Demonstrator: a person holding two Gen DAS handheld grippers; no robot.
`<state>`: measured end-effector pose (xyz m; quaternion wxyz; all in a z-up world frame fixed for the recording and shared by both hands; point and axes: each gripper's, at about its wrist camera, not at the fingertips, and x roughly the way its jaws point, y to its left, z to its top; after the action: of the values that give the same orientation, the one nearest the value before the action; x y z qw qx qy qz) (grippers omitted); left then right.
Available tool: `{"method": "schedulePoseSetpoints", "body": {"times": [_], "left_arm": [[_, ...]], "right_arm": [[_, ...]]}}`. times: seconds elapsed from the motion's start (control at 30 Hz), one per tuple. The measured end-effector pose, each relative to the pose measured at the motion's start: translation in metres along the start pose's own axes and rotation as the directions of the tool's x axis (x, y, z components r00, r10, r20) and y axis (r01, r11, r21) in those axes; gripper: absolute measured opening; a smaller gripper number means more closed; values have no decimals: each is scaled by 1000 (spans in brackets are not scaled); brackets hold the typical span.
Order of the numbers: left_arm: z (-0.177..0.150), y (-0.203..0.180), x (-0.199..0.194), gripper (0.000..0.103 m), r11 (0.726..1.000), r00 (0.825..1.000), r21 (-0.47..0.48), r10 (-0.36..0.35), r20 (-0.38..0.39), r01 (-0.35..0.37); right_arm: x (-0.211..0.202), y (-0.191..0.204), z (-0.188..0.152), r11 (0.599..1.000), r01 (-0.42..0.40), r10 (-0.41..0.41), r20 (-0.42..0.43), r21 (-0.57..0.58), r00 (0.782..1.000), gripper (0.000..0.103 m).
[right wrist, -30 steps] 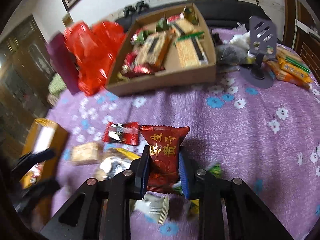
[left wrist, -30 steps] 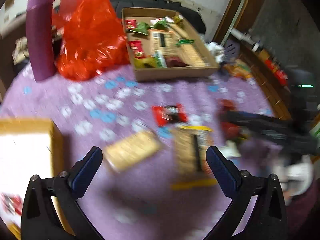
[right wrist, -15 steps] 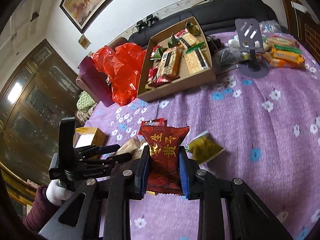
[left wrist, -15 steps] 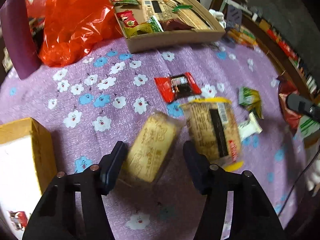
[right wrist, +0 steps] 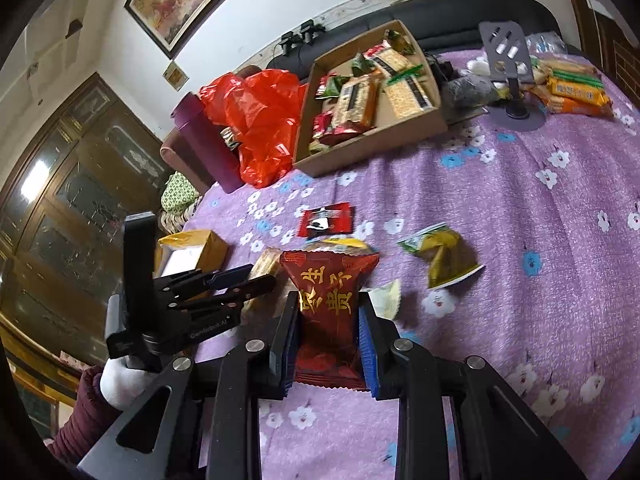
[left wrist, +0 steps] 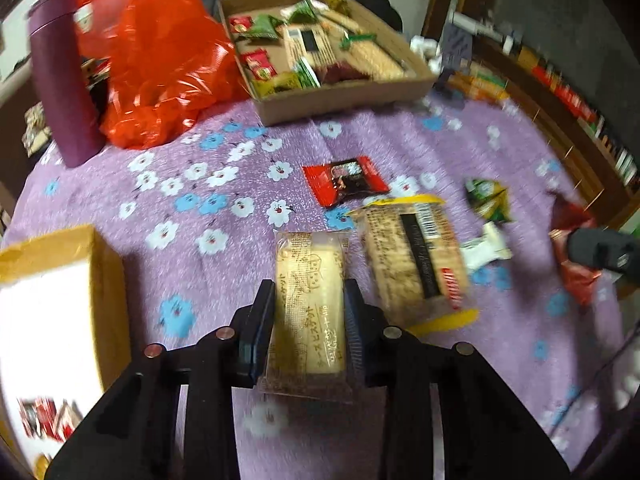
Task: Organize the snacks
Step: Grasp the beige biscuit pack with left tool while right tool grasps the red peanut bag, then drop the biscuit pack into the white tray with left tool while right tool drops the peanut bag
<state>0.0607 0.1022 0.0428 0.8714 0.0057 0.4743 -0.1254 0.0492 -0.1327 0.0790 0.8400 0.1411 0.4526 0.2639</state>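
My left gripper (left wrist: 310,296) is shut on a pale cracker packet (left wrist: 310,300) just above the purple flowered cloth. My right gripper (right wrist: 328,312) is shut on a dark red snack pouch (right wrist: 328,304) with gold characters, held above the cloth. The left gripper also shows in the right wrist view (right wrist: 240,280), to the left. A cardboard tray (left wrist: 348,92) with several snacks stands at the back. Loose on the cloth lie a red-black packet (left wrist: 344,180), a large yellow-edged cracker pack (left wrist: 416,264), a green pouch (left wrist: 488,200) and a white sachet (left wrist: 486,246).
A red plastic bag (left wrist: 160,52) and a purple cylinder (left wrist: 60,76) stand at the back left. A yellow box (left wrist: 52,300) sits at the left. A phone stand (right wrist: 508,68) and orange packets (right wrist: 572,88) are at the back right.
My left gripper has closed on the pale cracker packet and turned it lengthwise. My right gripper has kept its hold on the red pouch and risen a little.
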Motion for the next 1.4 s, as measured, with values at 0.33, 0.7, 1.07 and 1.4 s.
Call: {"method": "schedulePoseSetpoints", "body": {"times": [0.33,0.7,1.07,1.4], "left_arm": [[-35,74,-92,31,985,988,-173,33,148,-7],[-74,197,-96,31,897,987,-437,122,109,-63],[-88,237,-94,39,839,990,-545,66,124,12],[-93,195,-140,56,826,966,-545,7,259,140]], "right_arm": [[16,94,-11,989,-68,64,-40,-132,997,27],[118,223,-18,957,-191,151,-189,-218,970,26],[207,255,-24,962,-95,37,-224,-255,974,30],[155,234,-12,970,-117,91,-126,-213,988,31]]}}
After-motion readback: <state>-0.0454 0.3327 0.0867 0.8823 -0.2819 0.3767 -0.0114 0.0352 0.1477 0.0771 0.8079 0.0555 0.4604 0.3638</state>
